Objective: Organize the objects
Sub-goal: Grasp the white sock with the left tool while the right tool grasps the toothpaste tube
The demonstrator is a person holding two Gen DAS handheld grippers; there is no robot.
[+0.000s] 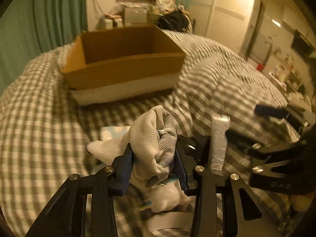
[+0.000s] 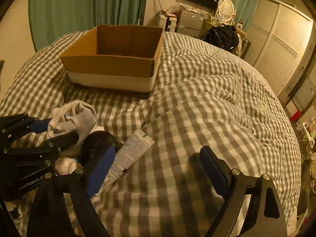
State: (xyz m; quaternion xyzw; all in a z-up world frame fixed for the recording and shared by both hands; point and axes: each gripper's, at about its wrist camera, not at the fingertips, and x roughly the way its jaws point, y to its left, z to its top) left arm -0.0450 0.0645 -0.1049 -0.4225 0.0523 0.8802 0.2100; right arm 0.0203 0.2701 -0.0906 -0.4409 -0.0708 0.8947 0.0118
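Note:
My left gripper [image 1: 154,158] is shut on a bundle of white and grey socks [image 1: 152,136], held just above the checked duvet; it also shows in the right wrist view [image 2: 59,126] with the socks [image 2: 79,116]. An open cardboard box [image 1: 122,59] stands on the bed beyond it, also in the right wrist view [image 2: 112,59]. My right gripper [image 2: 158,165] is open and empty over the duvet, to the right of the left one; one blue fingertip [image 1: 270,111] shows in the left wrist view. A white tube [image 1: 218,142] and a black round object [image 2: 98,142] lie beside the socks.
A flat pale packet [image 2: 130,154] lies on the duvet [image 2: 197,102] by my right gripper's left finger. White soft items [image 1: 167,197] lie under the left gripper. Green curtains [image 2: 79,6], a black bag [image 2: 221,34] and louvred wardrobe doors [image 2: 276,45] stand beyond the bed.

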